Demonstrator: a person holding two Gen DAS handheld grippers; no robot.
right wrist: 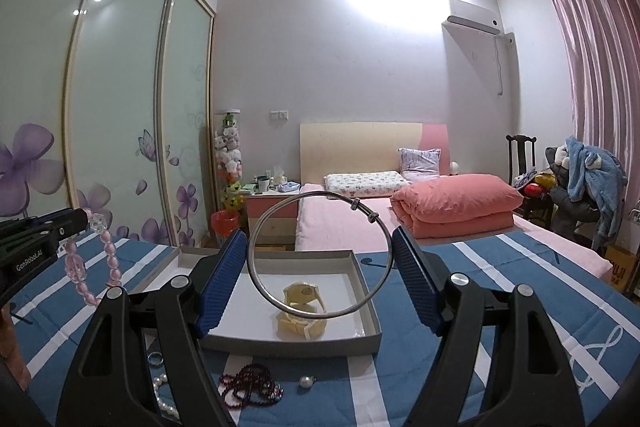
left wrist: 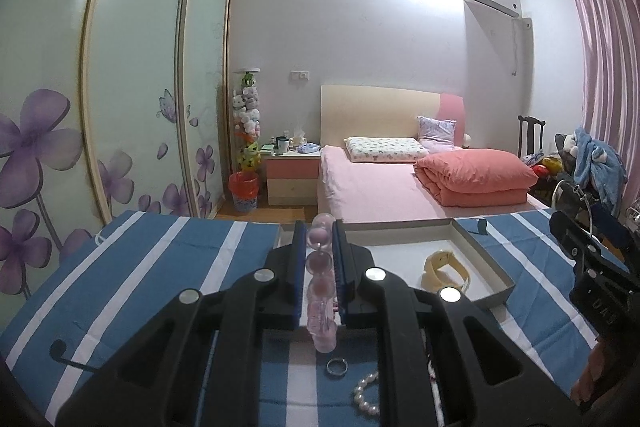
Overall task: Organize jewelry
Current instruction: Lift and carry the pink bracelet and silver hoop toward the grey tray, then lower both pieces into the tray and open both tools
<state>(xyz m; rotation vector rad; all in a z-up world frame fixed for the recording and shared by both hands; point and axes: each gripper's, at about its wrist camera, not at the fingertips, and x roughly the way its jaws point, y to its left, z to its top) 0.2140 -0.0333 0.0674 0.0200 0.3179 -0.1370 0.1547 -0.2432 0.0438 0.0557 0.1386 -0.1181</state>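
Striped blue cloth [right wrist: 500, 307], pink bed [right wrist: 344, 227], wardrobe [right wrist: 120, 107]

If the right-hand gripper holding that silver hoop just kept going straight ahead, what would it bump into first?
Probably the shallow white box: the right gripper, clamped on the silver bangle, points slightly downward over it, toward the yellow watch inside. Depth is hard to judge; it might pass above, toward the bed.

Free room and obstacles above the striped cloth

The tray [right wrist: 370, 311] is open from above, and only the yellow watch [right wrist: 304, 301] takes part of its floor. In front of its near wall lie a dark red bead string [right wrist: 252, 389], a single pearl [right wrist: 306, 381], a small ring [right wrist: 155, 359] and a pearl strand [left wrist: 366, 393]. The striped cloth [right wrist: 500, 267] to the right is bare.
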